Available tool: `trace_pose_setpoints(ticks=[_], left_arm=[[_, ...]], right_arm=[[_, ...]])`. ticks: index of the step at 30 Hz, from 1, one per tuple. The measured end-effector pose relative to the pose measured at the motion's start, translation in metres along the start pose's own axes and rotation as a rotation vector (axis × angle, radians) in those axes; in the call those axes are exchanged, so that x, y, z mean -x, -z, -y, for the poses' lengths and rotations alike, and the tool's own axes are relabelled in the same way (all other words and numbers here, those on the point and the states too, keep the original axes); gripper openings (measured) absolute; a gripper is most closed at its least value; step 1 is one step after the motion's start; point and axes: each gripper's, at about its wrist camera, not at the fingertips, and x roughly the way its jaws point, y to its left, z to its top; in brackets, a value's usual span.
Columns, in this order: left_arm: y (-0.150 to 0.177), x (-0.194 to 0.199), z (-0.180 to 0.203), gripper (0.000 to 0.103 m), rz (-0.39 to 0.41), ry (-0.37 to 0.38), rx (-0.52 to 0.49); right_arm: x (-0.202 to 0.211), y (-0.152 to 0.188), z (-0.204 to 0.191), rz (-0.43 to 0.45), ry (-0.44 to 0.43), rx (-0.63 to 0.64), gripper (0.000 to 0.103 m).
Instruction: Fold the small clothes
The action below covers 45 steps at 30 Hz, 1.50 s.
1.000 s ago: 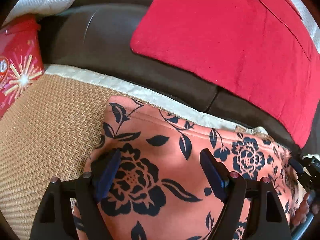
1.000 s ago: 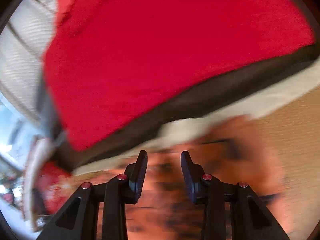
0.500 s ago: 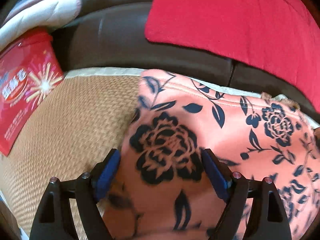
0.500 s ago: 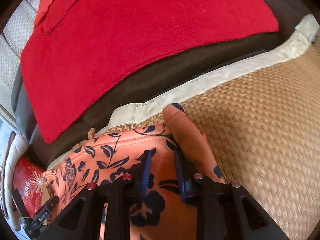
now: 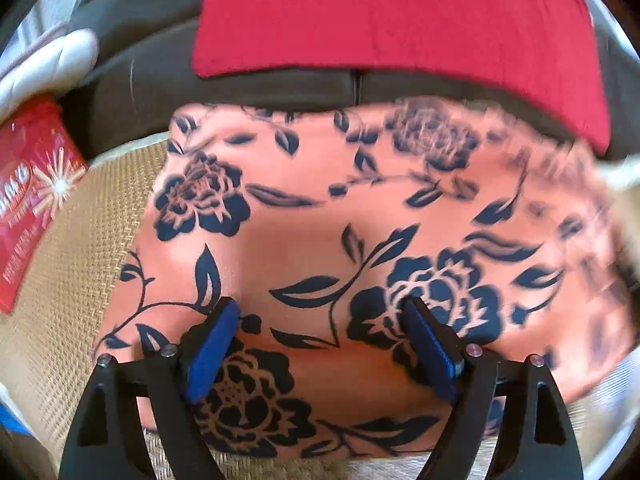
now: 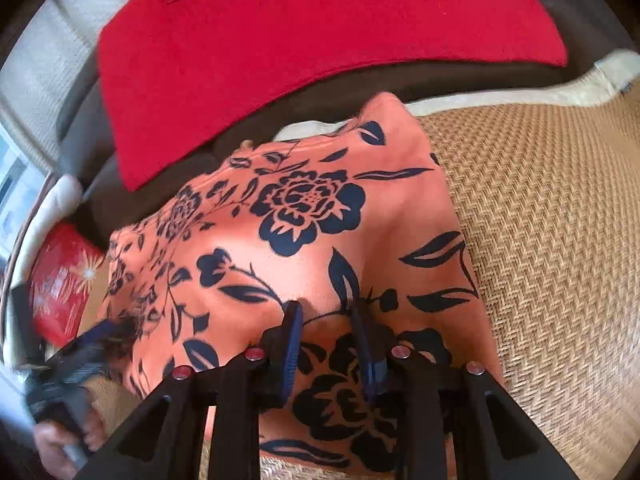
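Observation:
An orange garment with dark blue flowers lies spread flat on a woven straw mat. It also shows in the right wrist view. My left gripper hovers over the garment's near part, its jaws wide apart and empty. My right gripper is over the garment near its right side, jaws a narrow gap apart with nothing between them. The left gripper shows blurred at the lower left of the right wrist view.
A red cloth lies on a dark sofa behind the mat. A red printed box and a white cushion are at the left. The mat has a cream border.
Both grippers have pulled back toward me and risen, so more of the garment is in view. The garment now lies spread flat; the raised fold near the right gripper is gone.

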Motion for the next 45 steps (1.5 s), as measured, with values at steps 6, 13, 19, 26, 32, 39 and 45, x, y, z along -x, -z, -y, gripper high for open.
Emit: trace_pose_setpoints(ticks=[6,13,19,26,32,39,45], left_arm=[[0.018,0.015,-0.004,0.087,0.005,-0.005,-0.028],[0.042,0.033,-0.008,0.087,-0.002,-0.006,-0.063],[0.012,0.063,-0.018,0.086,0.083,0.078,0.016],[-0.019,0.082,0.02,0.086,0.199,0.181,-0.009],[-0.012,0.039,0.051,0.086,0.053,0.147,-0.038],[-0.008,0.042,0.046,0.087,0.048,0.153,-0.02],[0.005,0.066,0.003,0.087,0.114,0.045,0.066]], right_arm=[[0.016,0.016,0.013,-0.016,-0.019,-0.01,0.026],[0.02,0.032,0.008,-0.028,-0.039,0.0,0.026],[0.033,0.016,0.003,0.002,-0.068,0.01,0.029],[0.055,-0.021,-0.016,0.167,-0.182,-0.007,0.029],[0.009,-0.041,-0.008,0.079,-0.177,-0.118,0.029],[-0.012,-0.035,-0.006,-0.011,-0.147,-0.138,0.027],[0.019,-0.021,-0.025,0.07,-0.199,-0.056,0.029]])
